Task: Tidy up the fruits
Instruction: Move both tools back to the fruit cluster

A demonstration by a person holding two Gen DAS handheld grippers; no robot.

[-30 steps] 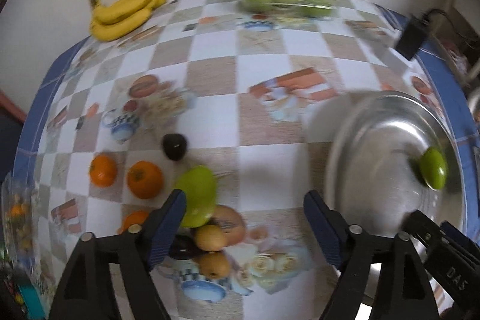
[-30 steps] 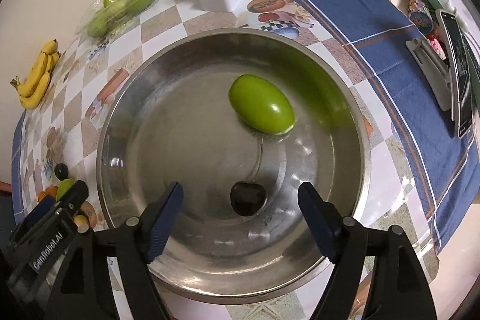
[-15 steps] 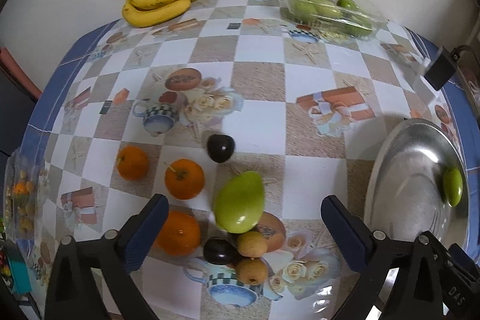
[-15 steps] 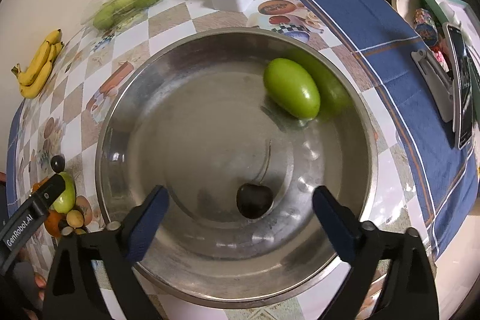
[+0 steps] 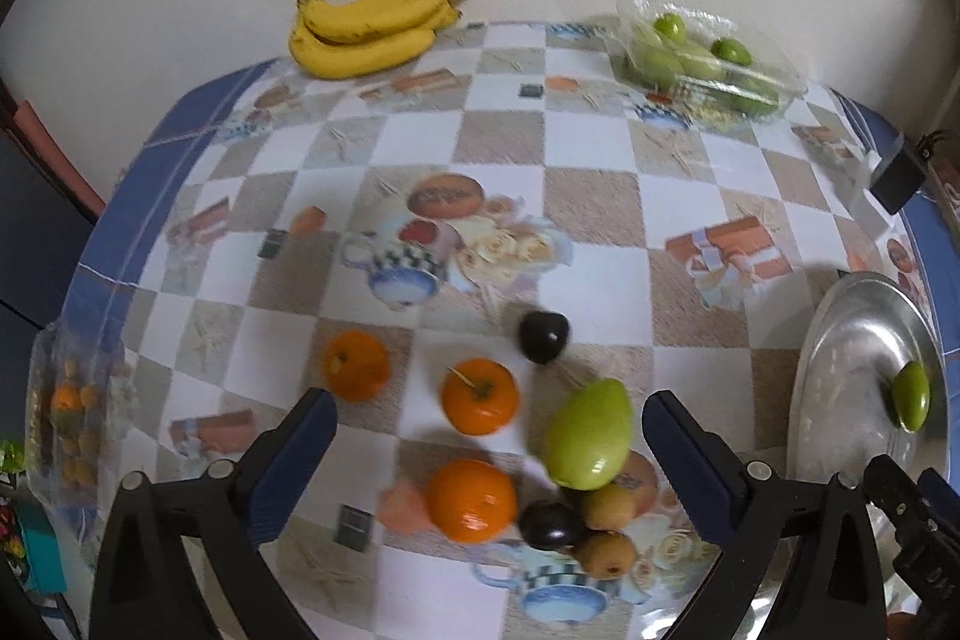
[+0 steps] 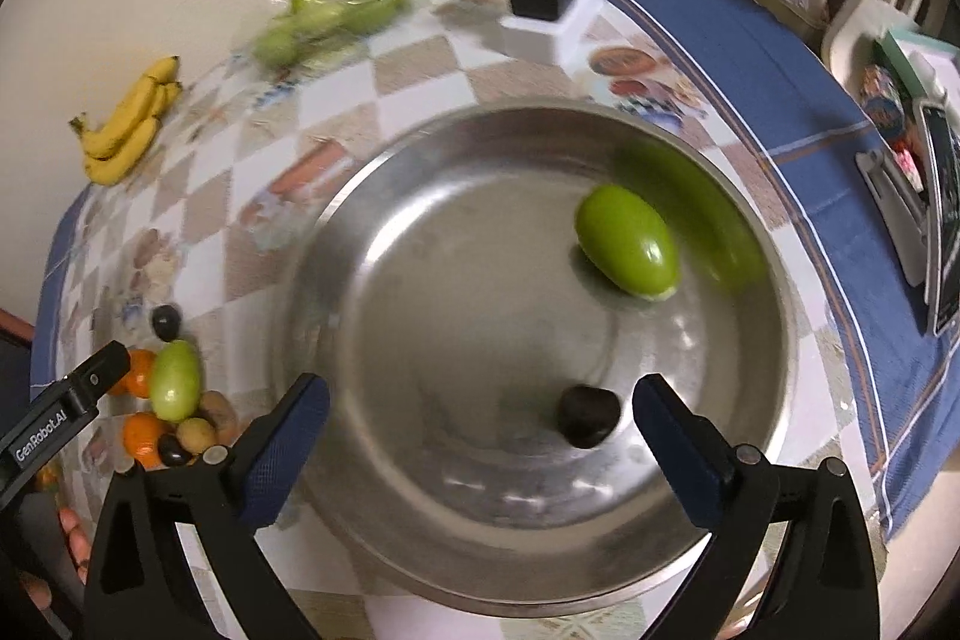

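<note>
Steel bowl [image 6: 384, 196], right side of table: holds green mango [image 6: 627, 239] at far right wall, dark plum [image 6: 588, 415] near front. Clear clamshell [image 5: 708, 58], far right: small green fruits. Loose cluster near left: second mango [image 5: 591, 434], oranges [image 5: 479, 396], plums, brown fruits. Left gripper [image 5: 489, 454] above cluster, jaws spread wide, empty. Right gripper [image 6: 481, 427] over bowl, jaws spread wide, empty.

Mango [image 6: 627, 239] and plum [image 6: 587, 415] in bowl [image 6: 384, 196]; loose fruit cluster [image 5: 534, 454] left of it; bananas [image 5: 372, 25] behind
</note>
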